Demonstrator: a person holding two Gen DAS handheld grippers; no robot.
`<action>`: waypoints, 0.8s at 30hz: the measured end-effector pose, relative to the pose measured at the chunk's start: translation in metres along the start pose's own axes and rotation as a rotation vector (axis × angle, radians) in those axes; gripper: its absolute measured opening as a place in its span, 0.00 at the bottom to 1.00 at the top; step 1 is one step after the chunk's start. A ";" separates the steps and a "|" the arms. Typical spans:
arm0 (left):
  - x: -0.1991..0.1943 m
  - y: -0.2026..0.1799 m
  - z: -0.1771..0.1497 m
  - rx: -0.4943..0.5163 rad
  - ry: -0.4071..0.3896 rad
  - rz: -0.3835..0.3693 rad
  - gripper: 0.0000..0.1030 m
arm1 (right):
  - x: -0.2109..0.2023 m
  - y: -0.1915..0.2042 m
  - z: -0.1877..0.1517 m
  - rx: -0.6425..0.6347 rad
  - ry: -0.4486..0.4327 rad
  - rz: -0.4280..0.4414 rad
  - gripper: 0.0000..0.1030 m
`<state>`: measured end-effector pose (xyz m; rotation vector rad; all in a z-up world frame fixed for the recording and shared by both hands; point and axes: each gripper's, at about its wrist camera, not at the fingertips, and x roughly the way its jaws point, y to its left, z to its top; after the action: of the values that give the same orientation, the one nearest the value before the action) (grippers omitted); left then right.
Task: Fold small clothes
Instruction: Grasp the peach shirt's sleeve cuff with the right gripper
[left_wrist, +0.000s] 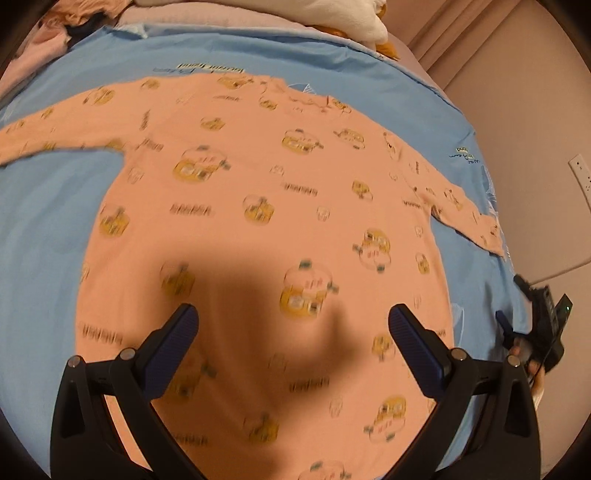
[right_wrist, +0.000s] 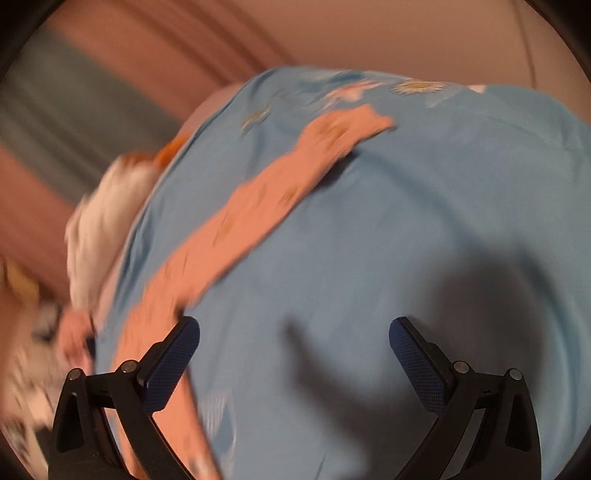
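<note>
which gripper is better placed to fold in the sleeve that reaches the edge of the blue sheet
Right, probably. The right gripper hangs open next to that sleeve, which runs past its left finger. The left gripper, also open, hovers over the middle of the shirt, farther from that sleeve.

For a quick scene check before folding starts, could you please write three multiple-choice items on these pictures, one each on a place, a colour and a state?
1. Where does the shirt lie?
A. On a wooden floor
B. Spread on the blue sheet
C. In a basket

2. What colour is the shirt's cloth?
A. Green
B. Black
C. Orange-pink

3. How does the left gripper stand?
A. Open, holding nothing
B. Shut on a sleeve
C. Shut on a sock

Answers:
1 B, blue sheet shows all around the shirt.
2 C, the cloth is orange-pink with yellow printed figures.
3 A, its fingers stand wide apart above the shirt; the right gripper is open too, over the sheet.
</note>
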<state>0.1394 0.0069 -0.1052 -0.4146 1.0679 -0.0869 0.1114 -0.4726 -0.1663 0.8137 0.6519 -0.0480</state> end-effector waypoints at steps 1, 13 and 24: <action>0.002 -0.002 0.005 0.004 -0.005 -0.002 1.00 | 0.003 -0.005 0.008 0.033 -0.018 0.013 0.99; 0.037 -0.018 0.036 0.031 0.002 -0.002 1.00 | 0.045 -0.034 0.091 0.194 -0.080 0.114 0.50; 0.044 -0.012 0.041 0.017 0.007 0.005 1.00 | 0.016 -0.013 0.108 0.051 -0.157 0.064 0.08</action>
<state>0.1982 -0.0041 -0.1207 -0.3962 1.0748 -0.0934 0.1767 -0.5527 -0.1300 0.8701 0.4777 -0.0697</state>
